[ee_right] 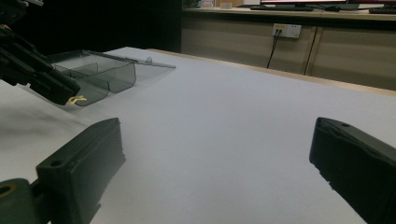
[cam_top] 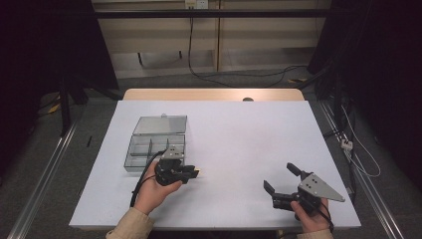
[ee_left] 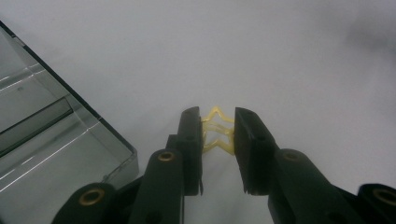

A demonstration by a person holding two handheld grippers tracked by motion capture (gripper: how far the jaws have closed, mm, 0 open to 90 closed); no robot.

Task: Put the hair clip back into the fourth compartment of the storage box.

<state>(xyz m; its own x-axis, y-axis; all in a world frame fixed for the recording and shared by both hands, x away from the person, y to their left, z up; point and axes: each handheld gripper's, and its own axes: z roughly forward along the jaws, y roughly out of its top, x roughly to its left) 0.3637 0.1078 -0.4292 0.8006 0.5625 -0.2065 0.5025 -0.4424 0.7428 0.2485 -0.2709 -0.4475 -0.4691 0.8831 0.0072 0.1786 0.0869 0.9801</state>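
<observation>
My left gripper (ee_left: 218, 133) is shut on a small yellow plastic clip (ee_left: 217, 132), pinched between its two black fingers just above the white table. In the high view this left gripper (cam_top: 195, 173) is held by a hand right beside the near right corner of a clear compartment box (cam_top: 155, 149), with the yellow clip (cam_top: 198, 173) peeking at the tips. From the right gripper view the yellow clip (ee_right: 77, 99) hangs at the left gripper's tip in front of the clear box (ee_right: 95, 74). My right gripper (cam_top: 281, 176) stands open over the table's near right, nothing between its fingers.
The clear box has its lid (cam_top: 160, 124) folded back flat and several dividers inside. The white table (cam_top: 239, 134) spreads wide between the two grippers. Cables (cam_top: 234, 74) lie on the floor behind the table, and dark stands flank both sides.
</observation>
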